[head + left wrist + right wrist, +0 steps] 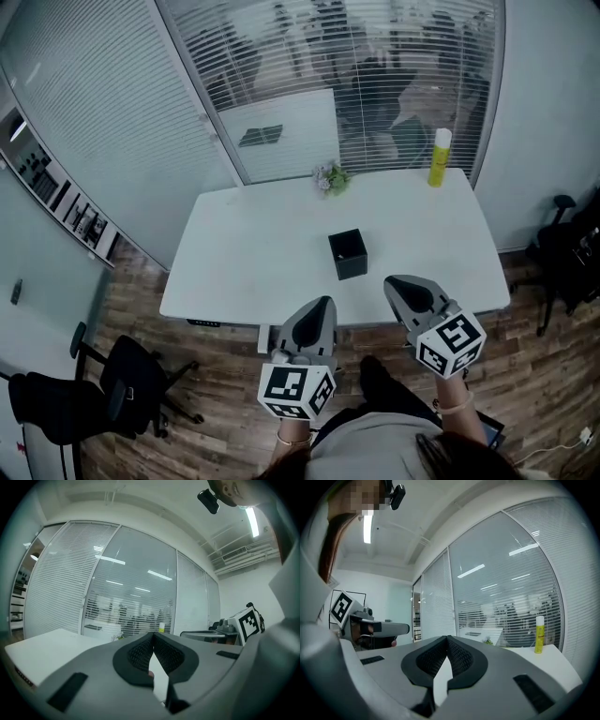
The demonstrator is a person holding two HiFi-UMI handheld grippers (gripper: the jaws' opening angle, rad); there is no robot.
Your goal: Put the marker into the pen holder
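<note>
The left claw (324, 302) and right claw (390, 280) are both closed on nothing. The pen holder (348, 253) stands on the counter (244, 253). No marker is in view (likely light, rigid, smooth; grasp mid-barrel).

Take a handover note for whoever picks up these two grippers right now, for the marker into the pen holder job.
Left gripper: shut, empty, over the white table's near edge.
Right gripper: shut, empty, alongside it.
Pen holder: upright on the table, just ahead of both grippers; nothing sticks out of it.
Marker: not seen in any view.
Done: nothing, as far as the views show.
Left: find the marker, grasp it, drop it into the holder.
</note>
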